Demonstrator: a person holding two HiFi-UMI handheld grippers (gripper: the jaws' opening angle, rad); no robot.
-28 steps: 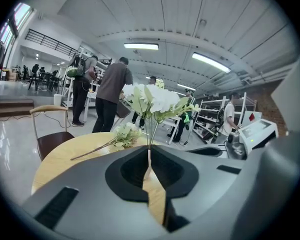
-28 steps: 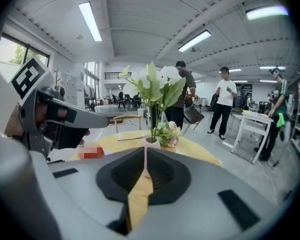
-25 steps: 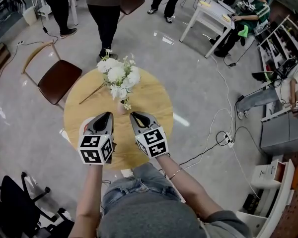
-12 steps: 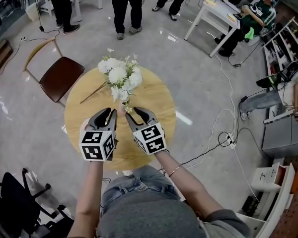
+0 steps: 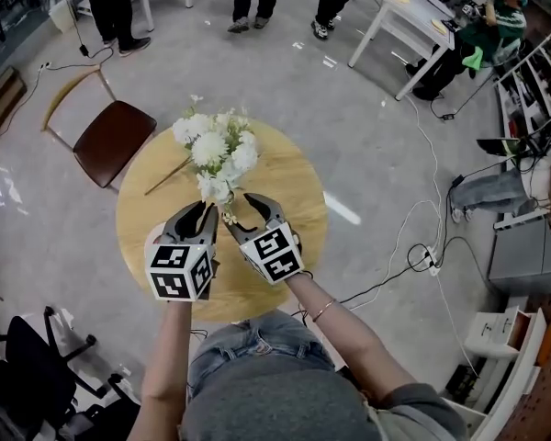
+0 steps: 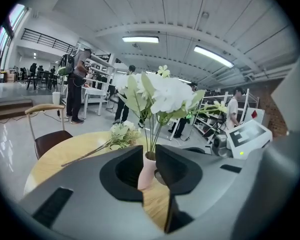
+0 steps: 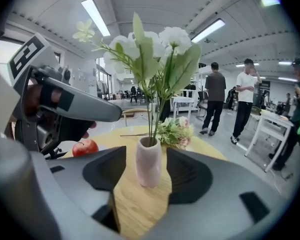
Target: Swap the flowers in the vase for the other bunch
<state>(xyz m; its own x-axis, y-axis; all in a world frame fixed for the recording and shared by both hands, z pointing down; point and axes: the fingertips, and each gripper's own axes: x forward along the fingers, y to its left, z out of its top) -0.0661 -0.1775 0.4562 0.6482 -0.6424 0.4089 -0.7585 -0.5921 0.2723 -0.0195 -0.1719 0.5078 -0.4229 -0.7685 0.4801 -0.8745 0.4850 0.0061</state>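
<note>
Jaws just opened on my left hand-held gripper (narrow) and right hand-held gripper (wide), vase mid-tabletop in both gaps, untouched; closing off-centre could tip the top-heavy white flowers onto the spare bunch lying just beyond.

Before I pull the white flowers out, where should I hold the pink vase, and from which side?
Grip the pink vase around its middle, coming level from the near edge of the round table. It stands upright and narrow, easy to clamp across; the white flowers crowd the space above its mouth, so a top approach looks poor.
</note>
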